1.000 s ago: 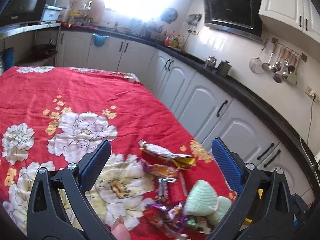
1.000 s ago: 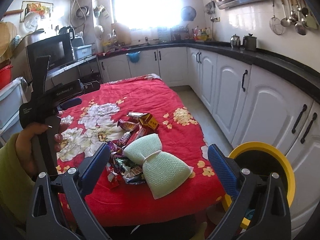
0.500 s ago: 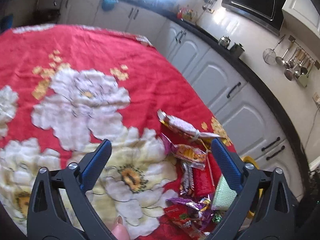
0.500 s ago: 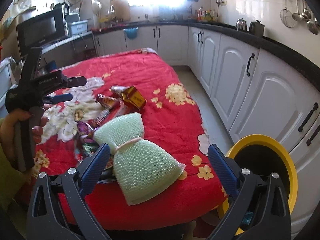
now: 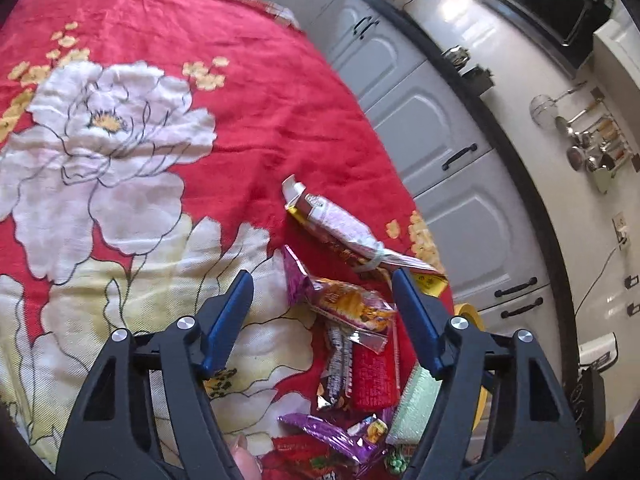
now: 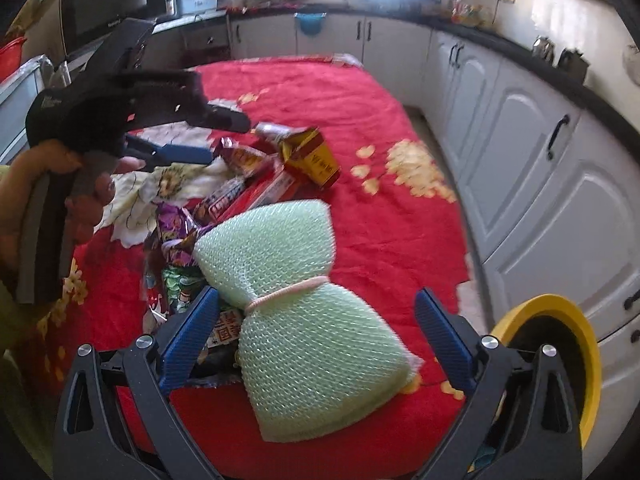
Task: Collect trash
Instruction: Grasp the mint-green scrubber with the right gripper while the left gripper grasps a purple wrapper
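left tool (image 5: 322,304) released over wrappers (image 5: 352,344); right tool (image 6: 316,328) released at sponge (image 6: 296,304) | sponge soft, light; pinch its tied waist

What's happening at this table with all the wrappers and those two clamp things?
A person is clearing rubbish off a red flowered tablecloth, with a two-finger gripper in each hand. The left gripper hangs open over a purple and orange snack wrapper in the pile of wrappers. The right gripper is open around a pale green mesh scrubber near the table's edge. Neither holds anything yet. A yellow-rimmed bin waits beside the table.
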`<state>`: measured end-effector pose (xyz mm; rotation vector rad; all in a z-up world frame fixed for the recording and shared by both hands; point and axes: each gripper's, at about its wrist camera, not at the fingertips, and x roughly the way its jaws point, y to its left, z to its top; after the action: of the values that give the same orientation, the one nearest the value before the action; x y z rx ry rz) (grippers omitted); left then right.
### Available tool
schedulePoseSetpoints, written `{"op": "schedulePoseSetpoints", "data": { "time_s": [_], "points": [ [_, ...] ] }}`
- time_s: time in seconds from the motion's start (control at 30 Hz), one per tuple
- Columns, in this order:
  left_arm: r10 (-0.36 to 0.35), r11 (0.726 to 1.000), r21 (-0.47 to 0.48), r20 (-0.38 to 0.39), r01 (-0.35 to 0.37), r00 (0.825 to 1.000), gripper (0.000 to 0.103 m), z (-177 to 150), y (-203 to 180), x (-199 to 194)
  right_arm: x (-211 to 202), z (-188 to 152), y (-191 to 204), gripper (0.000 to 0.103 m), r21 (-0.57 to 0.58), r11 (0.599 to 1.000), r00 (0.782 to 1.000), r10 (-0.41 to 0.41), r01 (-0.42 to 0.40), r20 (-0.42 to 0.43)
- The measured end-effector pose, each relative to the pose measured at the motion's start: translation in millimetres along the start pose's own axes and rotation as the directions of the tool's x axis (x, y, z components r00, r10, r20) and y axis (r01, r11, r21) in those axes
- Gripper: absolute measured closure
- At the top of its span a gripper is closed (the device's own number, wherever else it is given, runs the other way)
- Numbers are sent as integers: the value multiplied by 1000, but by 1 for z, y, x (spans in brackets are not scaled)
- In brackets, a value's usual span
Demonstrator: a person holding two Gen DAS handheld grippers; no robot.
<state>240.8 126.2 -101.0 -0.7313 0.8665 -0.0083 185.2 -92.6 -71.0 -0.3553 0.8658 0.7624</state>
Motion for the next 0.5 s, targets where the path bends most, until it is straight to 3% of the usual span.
{"op": "schedulePoseSetpoints", "data": {
  "time_s": [0.07,0.23,0.3,0.4,0.43,0.5],
  "points": [
    [-3,1000,-31,-18,2,1000,47,1,4,6,6,0,-2,25,9,1000,1000,22,-22,-19],
    [16,998,-58,-23,-18,1000,65,5,11,11,7,0,-12,38,62,997,999,41,-40,-13],
    [20,998,-57,-23,-22,1000,79,5,13,13,6,-1,-17,38,96,993,998,62,-62,-2],
    [11,999,-51,-25,-13,1000,86,5,11,16,2,-1,-19,41,111,992,998,63,-64,13],
    [13,999,-38,-22,-13,1000,96,5,10,15,1,-1,-19,41,113,992,998,62,-64,20],
    [11,1000,-25,-17,-12,1000,97,3,9,14,-3,-3,-18,42,125,990,998,57,-60,29]
  ]
}}
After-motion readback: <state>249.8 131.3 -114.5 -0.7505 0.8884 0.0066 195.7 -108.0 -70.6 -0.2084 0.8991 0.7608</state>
